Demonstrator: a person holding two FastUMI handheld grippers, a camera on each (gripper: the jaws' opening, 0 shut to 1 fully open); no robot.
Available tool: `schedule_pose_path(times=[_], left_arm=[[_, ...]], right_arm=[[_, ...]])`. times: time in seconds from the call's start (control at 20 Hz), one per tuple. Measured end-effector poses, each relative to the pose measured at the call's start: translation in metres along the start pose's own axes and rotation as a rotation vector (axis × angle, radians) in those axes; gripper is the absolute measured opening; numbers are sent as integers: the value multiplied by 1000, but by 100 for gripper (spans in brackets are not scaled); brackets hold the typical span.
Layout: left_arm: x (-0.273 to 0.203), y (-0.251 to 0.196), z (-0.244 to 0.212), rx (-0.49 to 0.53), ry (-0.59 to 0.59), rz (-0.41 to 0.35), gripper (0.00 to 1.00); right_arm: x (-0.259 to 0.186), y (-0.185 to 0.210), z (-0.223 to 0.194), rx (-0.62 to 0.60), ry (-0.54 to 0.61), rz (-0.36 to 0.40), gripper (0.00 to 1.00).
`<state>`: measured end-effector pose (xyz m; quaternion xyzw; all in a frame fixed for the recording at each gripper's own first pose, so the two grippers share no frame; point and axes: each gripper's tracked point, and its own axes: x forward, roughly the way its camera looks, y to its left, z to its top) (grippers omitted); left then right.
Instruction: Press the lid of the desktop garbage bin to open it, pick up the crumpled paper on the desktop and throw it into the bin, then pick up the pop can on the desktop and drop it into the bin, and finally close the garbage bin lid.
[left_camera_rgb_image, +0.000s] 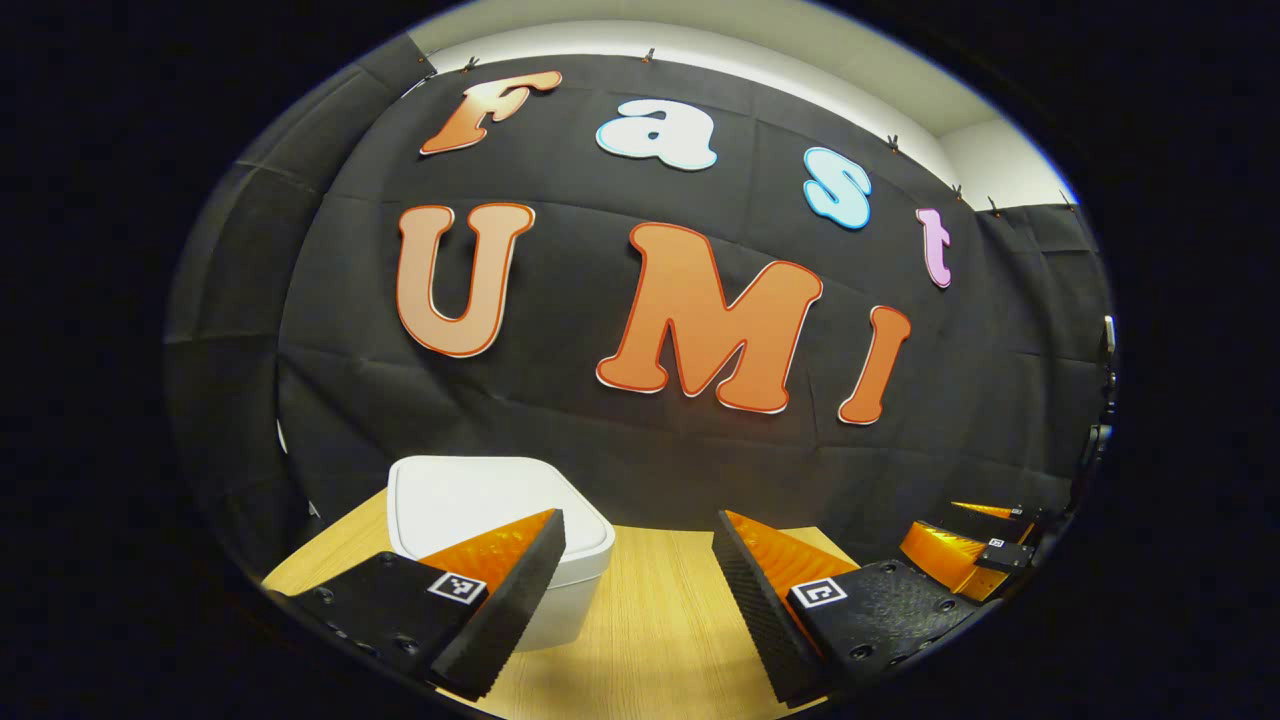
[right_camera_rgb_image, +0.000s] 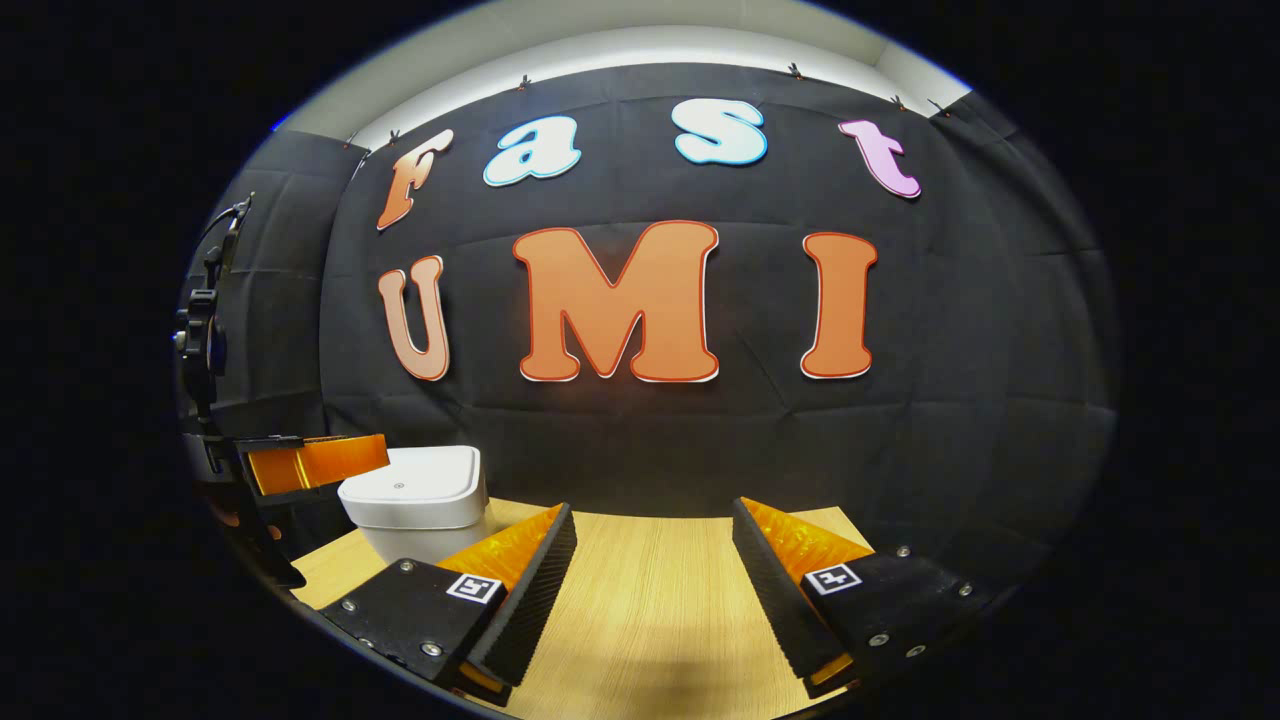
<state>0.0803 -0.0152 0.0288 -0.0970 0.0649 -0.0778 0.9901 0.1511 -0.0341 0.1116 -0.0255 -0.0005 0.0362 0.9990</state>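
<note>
Left gripper view: left tongs spread wide, nothing pinched. White garbage bin seen just behind left finger, lid closed. Wooden worktop visible between fingers. Right tongs noticed far right, low.

Right gripper view: right tongs also spread, nothing held. Bin placed ahead-left of them, left tongs hovering just beside it. Crumpled paper and pop can: position cannot be told. Lid judged not yet pressed; left tongs probably kept near bin for that press.
</note>
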Motion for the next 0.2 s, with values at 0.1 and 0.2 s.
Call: schedule_pose_path(times=[0.1,0.2], left_arm=[[-2,3,2,13,-6,8,94],[-5,2,4,23,-14,11,94]], right_arm=[[-1,2,0,0,-1,-4,94],[-3,2,0,3,-2,-9,94]])
